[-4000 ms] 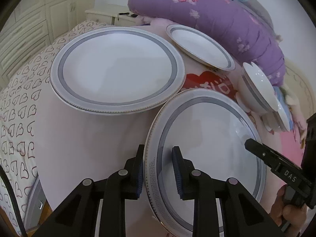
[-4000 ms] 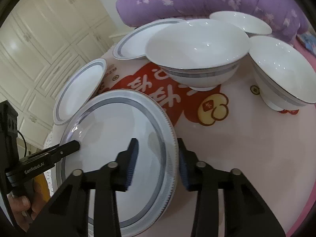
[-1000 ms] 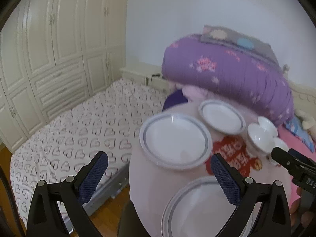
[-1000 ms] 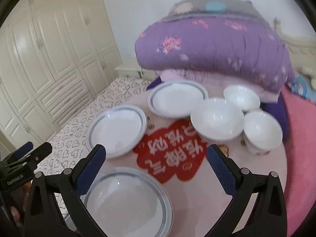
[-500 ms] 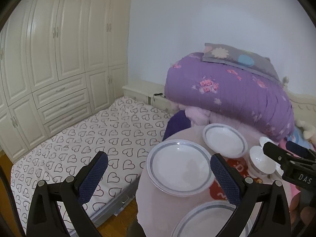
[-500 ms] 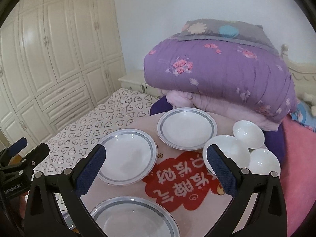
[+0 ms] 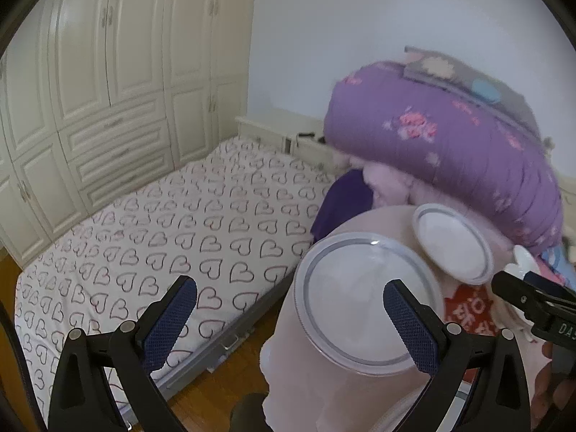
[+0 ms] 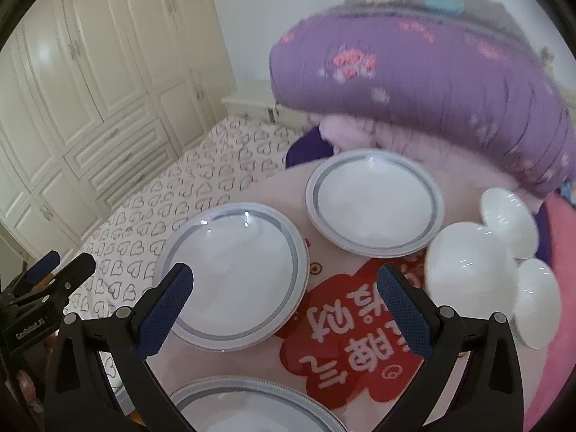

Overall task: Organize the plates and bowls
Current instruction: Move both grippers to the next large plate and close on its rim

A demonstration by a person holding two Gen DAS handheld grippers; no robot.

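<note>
Left gripper (image 7: pixel 289 320): jaws spread wide, empty, held above the table's near edge.
Right gripper (image 8: pixel 284 304): jaws spread wide, empty, above the table.
Large plates: one (image 8: pixel 234 275) lay between the right gripper's fingers in view; another (image 8: pixel 252 408) sat nearest the camera.
Smaller plate (image 8: pixel 374 201): lay farther back.
Bowls (image 8: pixel 471 264): three clustered at the right, touching.
Table (image 8: pixel 223 363): round, pink cloth with a red emblem (image 8: pixel 360 327).
Surroundings: purple quilt (image 8: pixel 432 82), heart-print bed (image 7: pixel 180 230).

Both tongs are held up in the air, empty. The left tongs (image 7: pixel 289 318) have their jaws spread wide, blue pads facing each other. The right tongs (image 8: pixel 284 304) gape equally wide, level, gripping nothing.
</note>
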